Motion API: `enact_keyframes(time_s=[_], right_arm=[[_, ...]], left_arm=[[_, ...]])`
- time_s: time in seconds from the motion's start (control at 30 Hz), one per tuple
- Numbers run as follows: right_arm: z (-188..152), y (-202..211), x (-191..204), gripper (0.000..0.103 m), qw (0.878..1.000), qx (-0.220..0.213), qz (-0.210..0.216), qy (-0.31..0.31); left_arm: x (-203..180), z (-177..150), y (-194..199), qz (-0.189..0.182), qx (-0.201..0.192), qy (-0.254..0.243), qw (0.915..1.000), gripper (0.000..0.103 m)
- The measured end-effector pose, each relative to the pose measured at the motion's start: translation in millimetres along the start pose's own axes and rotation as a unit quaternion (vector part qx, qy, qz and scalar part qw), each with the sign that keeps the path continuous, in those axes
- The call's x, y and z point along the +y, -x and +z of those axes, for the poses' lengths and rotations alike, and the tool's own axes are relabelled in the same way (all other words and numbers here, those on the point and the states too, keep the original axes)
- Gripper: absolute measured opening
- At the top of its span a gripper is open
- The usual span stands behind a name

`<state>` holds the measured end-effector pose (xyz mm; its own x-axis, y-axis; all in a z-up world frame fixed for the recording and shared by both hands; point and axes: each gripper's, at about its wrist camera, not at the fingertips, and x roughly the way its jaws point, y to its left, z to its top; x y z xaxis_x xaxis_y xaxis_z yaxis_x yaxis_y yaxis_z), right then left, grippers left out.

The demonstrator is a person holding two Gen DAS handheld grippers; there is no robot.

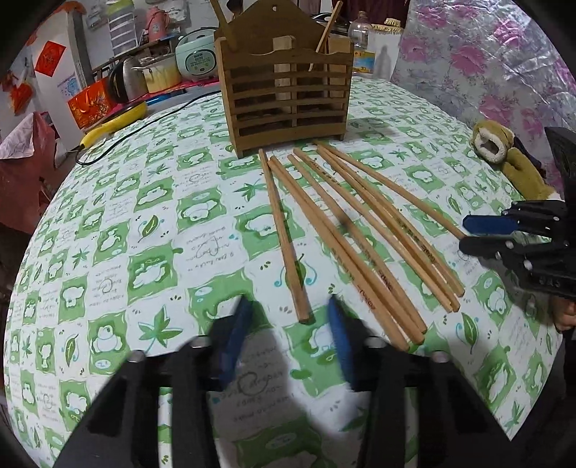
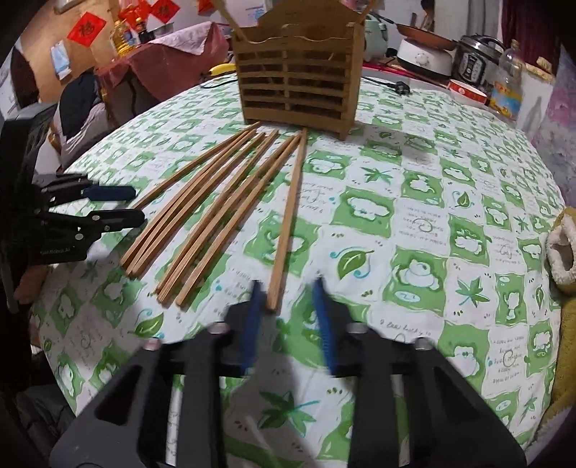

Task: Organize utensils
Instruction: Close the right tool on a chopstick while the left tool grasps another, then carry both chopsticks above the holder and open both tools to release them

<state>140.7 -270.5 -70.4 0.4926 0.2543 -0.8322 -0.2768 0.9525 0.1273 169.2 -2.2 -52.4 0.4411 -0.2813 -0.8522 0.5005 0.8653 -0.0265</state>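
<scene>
jaws of left gripper (image 1: 288, 338) apart, clamped on nothing, end of a single chopstick (image 1: 288, 244) lying between the blue pads. jaws of right gripper (image 2: 288, 309) likewise apart, a chopstick end just beside one pad. loose chopsticks (image 1: 360, 230) fanned flat on green-checked tablecloth (image 1: 162, 216), reddish print on the shafts and cursive script on the cloth both too small to read. beyond, slatted wooden holder (image 1: 288, 93) upright, two sticks inside. far back, red paper (image 2: 86, 28) bearing one dark character.

Even indoor light, moderately bright. Fisheye bends the table (image 1: 108, 216) edges; corners vignetted black. Fingers (image 2: 320, 316) motion-blurred in both views. Soft shadows beneath them.
</scene>
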Motion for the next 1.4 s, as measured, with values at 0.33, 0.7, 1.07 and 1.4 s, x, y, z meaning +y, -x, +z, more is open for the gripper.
enact_keyframes(time_s=[0.33,0.7,1.07,1.4], right_arm=[[-2,25,6,0.008,0.999,-0.044,-0.014,0.006],[57,95,-3,0.007,0.986,-0.164,-0.014,-0.006],[132,130,-16,0.007,0.972,-0.232,0.006,-0.033],[193,165,-16,0.007,0.935,-0.348,-0.032,-0.062]], left_arm=[[3,-1,33,0.021,-0.054,0.032,0.9978,0.006],[10,55,106,0.053,-0.144,0.037,0.9874,0.006],[20,136,139,0.023,-0.195,0.062,0.9785,0.006],[31,197,186,0.021,-0.311,0.111,0.9436,0.006]])
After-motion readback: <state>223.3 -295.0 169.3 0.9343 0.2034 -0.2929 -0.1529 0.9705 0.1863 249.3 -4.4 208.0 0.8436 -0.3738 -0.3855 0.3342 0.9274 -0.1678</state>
